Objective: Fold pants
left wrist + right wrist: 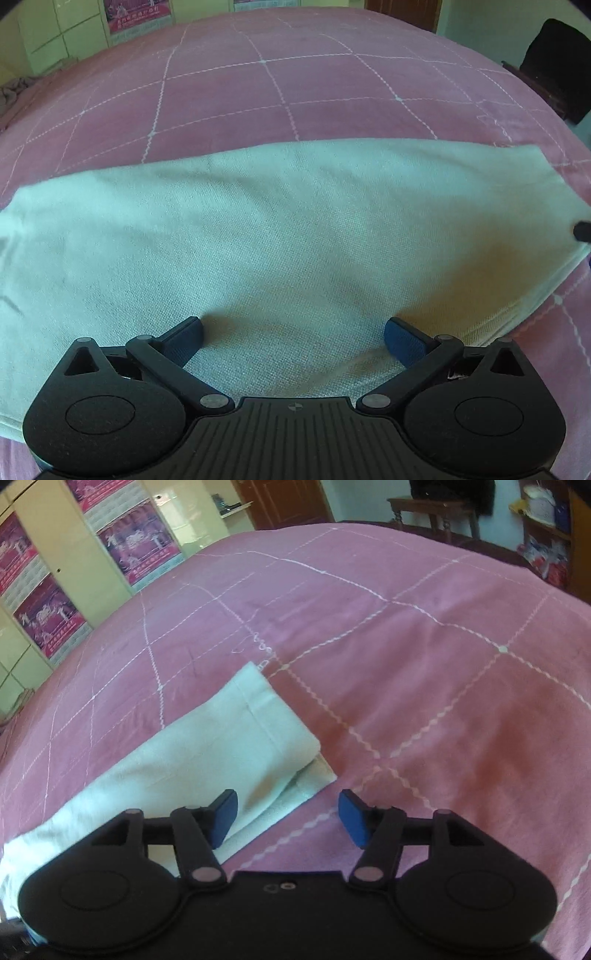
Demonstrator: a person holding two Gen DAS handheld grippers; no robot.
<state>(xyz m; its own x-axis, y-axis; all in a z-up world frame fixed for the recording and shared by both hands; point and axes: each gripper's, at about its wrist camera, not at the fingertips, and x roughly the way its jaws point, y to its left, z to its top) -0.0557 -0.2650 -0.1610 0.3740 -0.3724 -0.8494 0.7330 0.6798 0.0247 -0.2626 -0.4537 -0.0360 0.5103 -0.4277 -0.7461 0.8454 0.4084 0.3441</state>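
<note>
Pink checked bedspread (406, 635), cream wardrobe (70, 565) with posters (138, 542), wooden table (432, 511)

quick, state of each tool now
left tool: open, nothing held, above the pants
right tool: open, nothing held, by the pants' hem

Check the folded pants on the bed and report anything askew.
At the hem end of the pants, the two layers are misaligned: the lower layer's hem sticks out past the upper one, towards the right gripper. There is also a yellowish patch on the fabric, possibly only light.
</note>
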